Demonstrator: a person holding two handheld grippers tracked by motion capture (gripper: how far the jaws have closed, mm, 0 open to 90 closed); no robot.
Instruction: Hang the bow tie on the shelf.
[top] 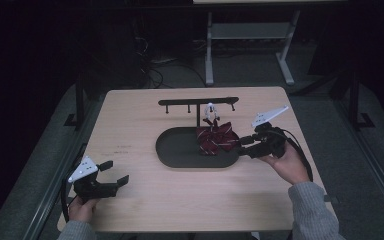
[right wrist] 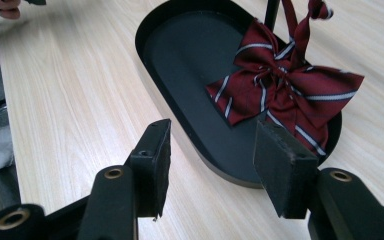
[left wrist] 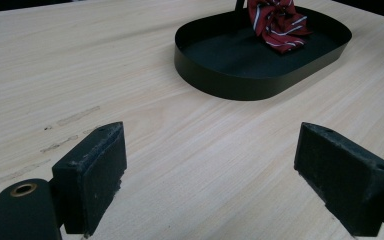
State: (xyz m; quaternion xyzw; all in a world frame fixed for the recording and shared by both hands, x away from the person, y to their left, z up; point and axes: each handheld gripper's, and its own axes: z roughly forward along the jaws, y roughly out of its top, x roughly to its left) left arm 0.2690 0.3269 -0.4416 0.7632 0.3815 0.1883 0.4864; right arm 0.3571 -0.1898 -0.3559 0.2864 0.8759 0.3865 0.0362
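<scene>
Bow tie (right wrist: 285, 95) in striped red hangs from the rack (top: 198, 102) into the black tray (top: 180, 150), just ahead of the spread, empty right gripper (top: 246, 144), apparently not yet grasped.

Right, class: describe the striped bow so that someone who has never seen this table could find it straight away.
Start at the black oval tray in the middle of the wooden table. At its right end, by the stand's post, lies the bow, near the right gripper. It is dark red cloth with white stripes, the sole coloured, soft thing there.
</scene>
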